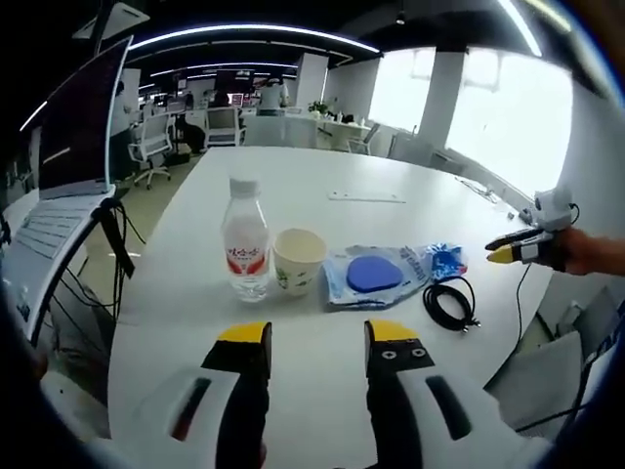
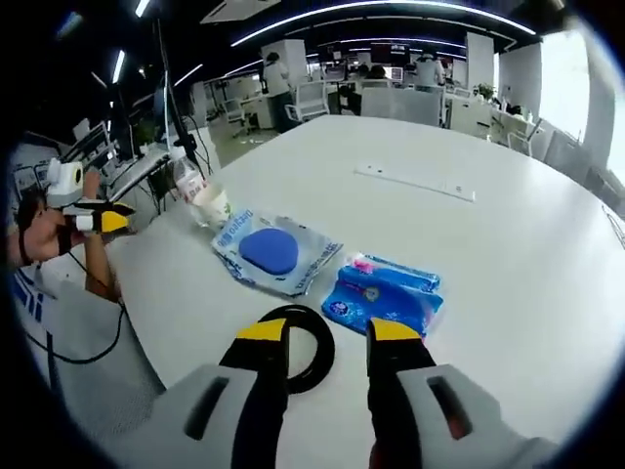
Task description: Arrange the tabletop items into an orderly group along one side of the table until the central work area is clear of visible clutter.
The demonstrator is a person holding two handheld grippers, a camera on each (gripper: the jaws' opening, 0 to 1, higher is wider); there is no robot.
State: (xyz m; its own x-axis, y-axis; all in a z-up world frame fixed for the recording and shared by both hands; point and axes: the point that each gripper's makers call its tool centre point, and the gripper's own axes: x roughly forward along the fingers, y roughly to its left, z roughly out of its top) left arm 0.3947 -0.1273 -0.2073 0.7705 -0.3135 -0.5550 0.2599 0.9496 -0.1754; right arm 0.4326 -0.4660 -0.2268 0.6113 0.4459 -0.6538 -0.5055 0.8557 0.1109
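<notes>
On the white table [image 1: 322, 205] stand a clear water bottle [image 1: 245, 239] with a red label and a paper cup [image 1: 297, 260] beside it. To their right lie a clear bag holding a blue disc [image 1: 373, 275], a blue tissue pack [image 1: 441, 261] and a coiled black cable [image 1: 450, 303]. My left gripper [image 1: 317, 337] is open, near the table's front edge, short of the cup. My right gripper [image 2: 327, 337] is open just over the cable [image 2: 305, 352], with the tissue pack [image 2: 383, 293], the bagged disc [image 2: 270, 250], the cup [image 2: 212, 203] and the bottle [image 2: 187, 180] beyond. The right gripper [image 1: 518, 249] also enters the left gripper view.
A flat white strip [image 1: 366, 196] lies farther back on the table [image 2: 508, 254]. An open laptop [image 1: 68, 166] sits on a stand at the left. Office chairs and desks fill the background. The left gripper [image 2: 98, 220] and a person's hand appear at the left edge.
</notes>
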